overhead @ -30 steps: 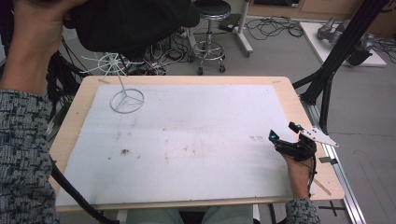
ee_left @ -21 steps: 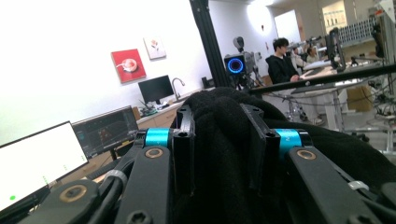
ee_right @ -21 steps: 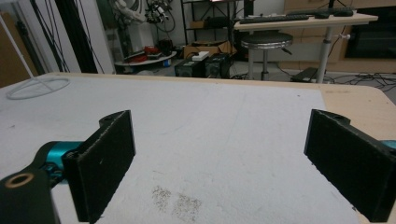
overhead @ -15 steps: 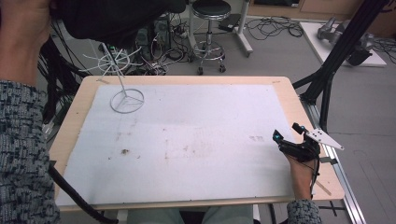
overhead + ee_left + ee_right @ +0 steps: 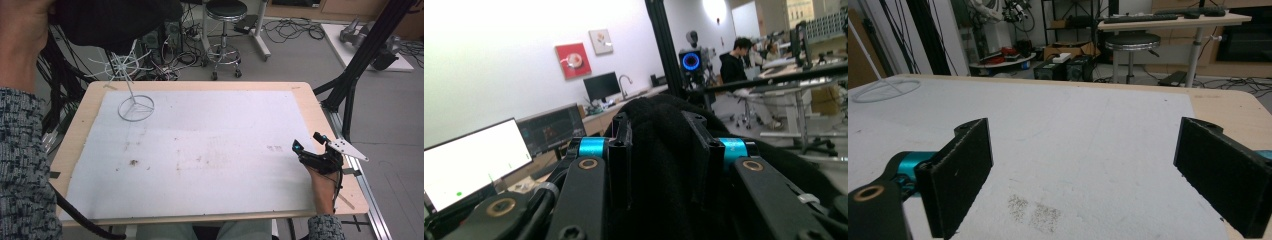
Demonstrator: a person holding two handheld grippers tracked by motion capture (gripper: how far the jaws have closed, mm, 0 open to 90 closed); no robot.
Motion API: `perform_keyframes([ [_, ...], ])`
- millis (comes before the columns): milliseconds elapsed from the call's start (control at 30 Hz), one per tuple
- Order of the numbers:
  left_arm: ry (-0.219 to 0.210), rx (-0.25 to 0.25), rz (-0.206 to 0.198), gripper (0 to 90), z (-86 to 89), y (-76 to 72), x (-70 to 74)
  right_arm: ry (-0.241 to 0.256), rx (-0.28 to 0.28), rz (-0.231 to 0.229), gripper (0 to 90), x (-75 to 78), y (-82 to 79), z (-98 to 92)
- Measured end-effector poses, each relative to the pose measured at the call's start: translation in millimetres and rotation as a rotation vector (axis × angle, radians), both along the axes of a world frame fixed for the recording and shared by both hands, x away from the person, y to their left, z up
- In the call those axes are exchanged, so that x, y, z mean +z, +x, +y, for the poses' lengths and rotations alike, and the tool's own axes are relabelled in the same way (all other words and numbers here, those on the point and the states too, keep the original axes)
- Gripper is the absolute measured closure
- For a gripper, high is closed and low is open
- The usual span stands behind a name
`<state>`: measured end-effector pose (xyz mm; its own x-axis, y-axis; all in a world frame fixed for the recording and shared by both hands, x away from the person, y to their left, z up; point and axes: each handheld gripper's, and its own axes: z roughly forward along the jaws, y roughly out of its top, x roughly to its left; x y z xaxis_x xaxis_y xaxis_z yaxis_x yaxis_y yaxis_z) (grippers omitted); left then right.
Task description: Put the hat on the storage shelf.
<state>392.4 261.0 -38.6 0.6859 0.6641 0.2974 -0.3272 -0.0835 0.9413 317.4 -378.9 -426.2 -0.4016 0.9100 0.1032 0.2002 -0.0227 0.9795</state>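
While the left tongs are clamped on a fold of black cloth, which bulges up between the two pads in the left gripper view, the cloth itself hangs as a dark mass at the upper left of the high view, held aloft above the far left corner of the counter and partly covering the top of a white wire stand. That stand has a ring base resting on the white mat and thin spokes at its head, just under the lower edge of the cloth; whether cloth and spokes already touch I cannot tell. The right tongs rest low at the right middle of the high view, near the counter's right edge, and in the right gripper view their pads stand wide apart with nothing between them. The step in hand looks like carrying the cloth over to the stand, probably to drape or hang it there. The next move would call for lowering the cloth so it settles centred over the spokes, without knocking the light stand over, and only then letting the left pads part; the idle right tongs could come across to steady the base or tug the cloth straight.
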Motion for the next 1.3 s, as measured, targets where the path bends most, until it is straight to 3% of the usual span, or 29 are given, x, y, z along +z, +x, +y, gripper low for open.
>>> perform_keyframes([
  [100,-0.022,-0.005,0.052,67.3,3.2,5.4,-8.9,0.002,0.001,0.003,7.8,-0.3,1.1,1.6],
  [167,-0.006,-0.006,0.063,67.1,3.8,6.4,-12.6,-0.002,0.004,0.006,7.8,0.1,1.3,2.7],
  [233,0.002,0.016,0.041,67.1,2.1,5.5,-17.5,-0.006,0.009,0.002,7.8,0.2,1.5,3.4],
  [333,-0.015,0.007,0.073,67.1,4.7,7.4,-23.8,0.000,0.010,0.008,7.8,-0.1,2.0,4.1],
  [500,0.046,0.024,0.121,66.7,3.8,8.3,-30.2,-0.004,0.013,0.006,7.8,0.1,2.0,5.0],
  [633,0.033,0.023,0.128,66.5,3.1,8.1,-41.7,-0.003,0.015,0.008,7.8,0.3,2.5,6.5],
  [1167,0.058,0.001,0.161,65.0,-6.0,4.4,-107.0,-0.011,0.021,0.013,7.8,-0.4,4.4,8.7],
  [1300,0.020,-0.005,0.157,64.7,-4.7,3.2,-120.6,-0.015,0.022,0.013,7.8,-0.5,4.9,9.2],
])
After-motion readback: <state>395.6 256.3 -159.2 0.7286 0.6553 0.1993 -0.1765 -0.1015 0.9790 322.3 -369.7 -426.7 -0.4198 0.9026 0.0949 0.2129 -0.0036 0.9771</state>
